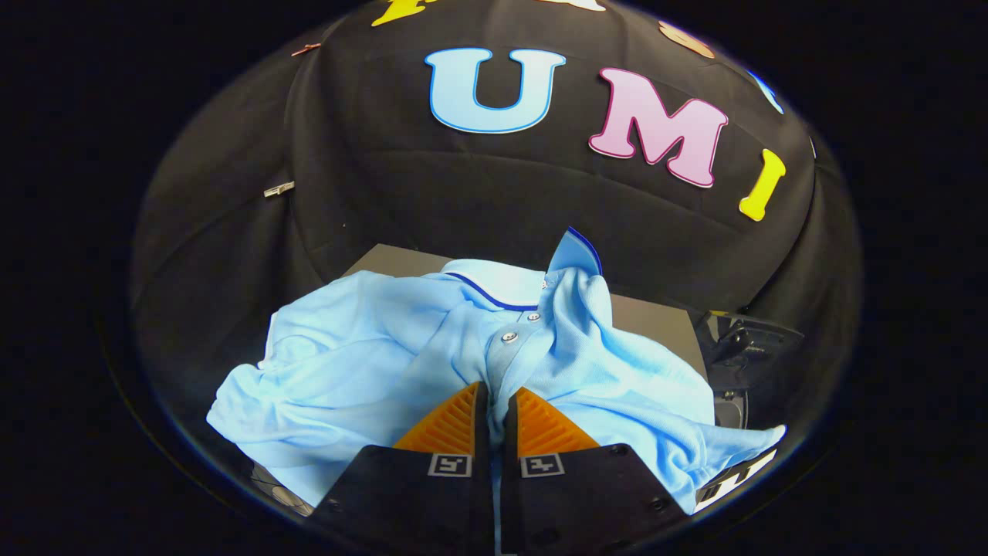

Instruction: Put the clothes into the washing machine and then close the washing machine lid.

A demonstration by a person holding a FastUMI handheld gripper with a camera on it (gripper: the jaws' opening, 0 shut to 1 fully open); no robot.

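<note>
- The gripper (495, 398) had its two fingers squeezed almost together, with only a thin gap left between them.
- A fold of the light blue shirt (370, 363) sat in that thin gap, near the button strip, so the fingers looked pinched on the cloth.
- The shirt was a polo shirt with a dark blue line on its collar (494, 287) and small buttons (509, 337) just ahead of the fingertips.
- Most of the shirt spread out to the left of the fingers and beyond them; a smaller part hung to the right.
- The collar end pointed away from the fingers, so the shirt's long way ran from the fingers outward, toward the booth's wall.
- The shirt lay bunched over a flat grey surface (656, 324) that showed past it, beyond the fingers.
- I could not tell if that grey surface was part of the washing machine.
- A dark bit of machine with a hinge-like part (745, 344) sat to the right of the fingers, near the shirt's edge.
- My guess was that the shirt was held and ready to be carried to the washer, with the lid step not done yet.
- A tiny mark sat on the collar, but it was too small to read. I saw no brand I could name.
</note>
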